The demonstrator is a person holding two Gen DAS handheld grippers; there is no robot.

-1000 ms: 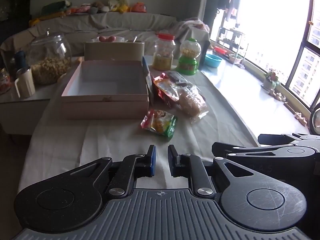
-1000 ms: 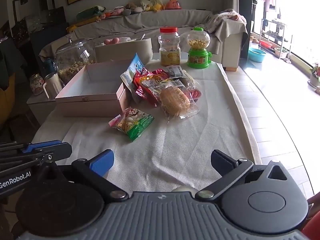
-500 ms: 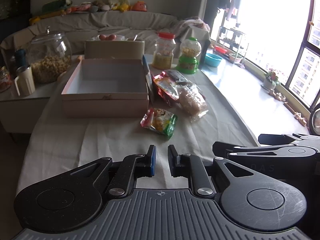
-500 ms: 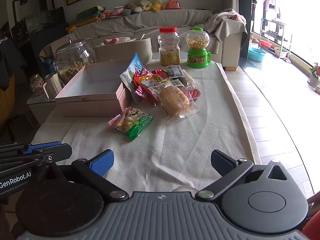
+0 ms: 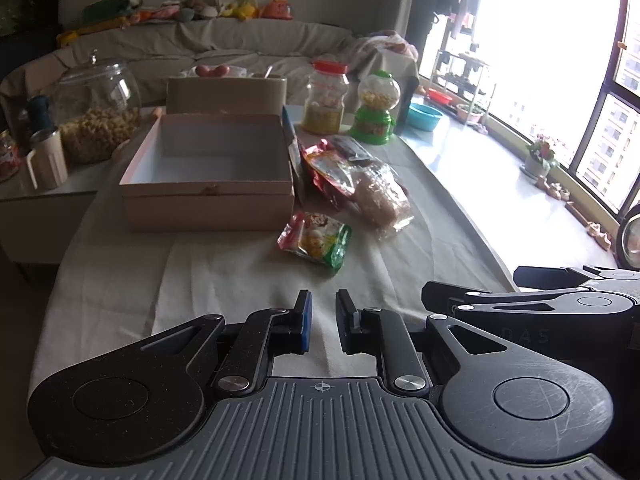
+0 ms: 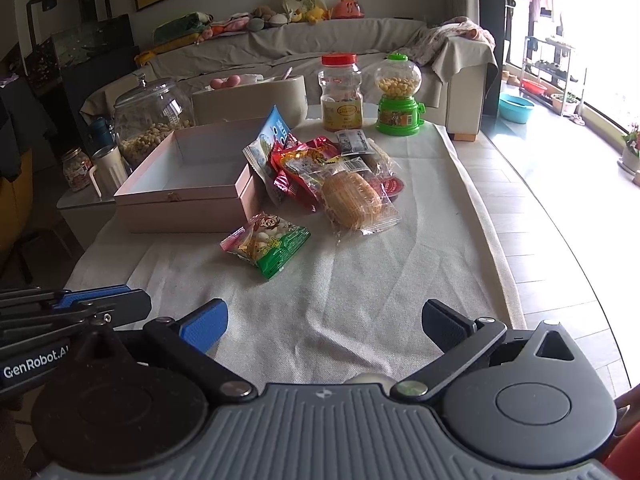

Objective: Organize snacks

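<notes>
- Left gripper (image 5: 323,322): fingers nearly together, narrow gap, nothing between them; hovering over near end of counter (image 5: 224,276).
- Right gripper (image 6: 325,322): fingers wide apart, holding nothing, just beside the left one.
- Pink box (image 6: 188,184): lid off, interior bare, on left side of cloth.
- Green snack packet (image 6: 266,244): lies alone just in front of the box's right corner.
- Snack pile (image 6: 332,176): red packets plus clear-wrapped bread (image 6: 352,200), against box's right wall.
- Red-lid jar (image 6: 341,92) and green candy dispenser (image 6: 399,96) at far end.
</notes>
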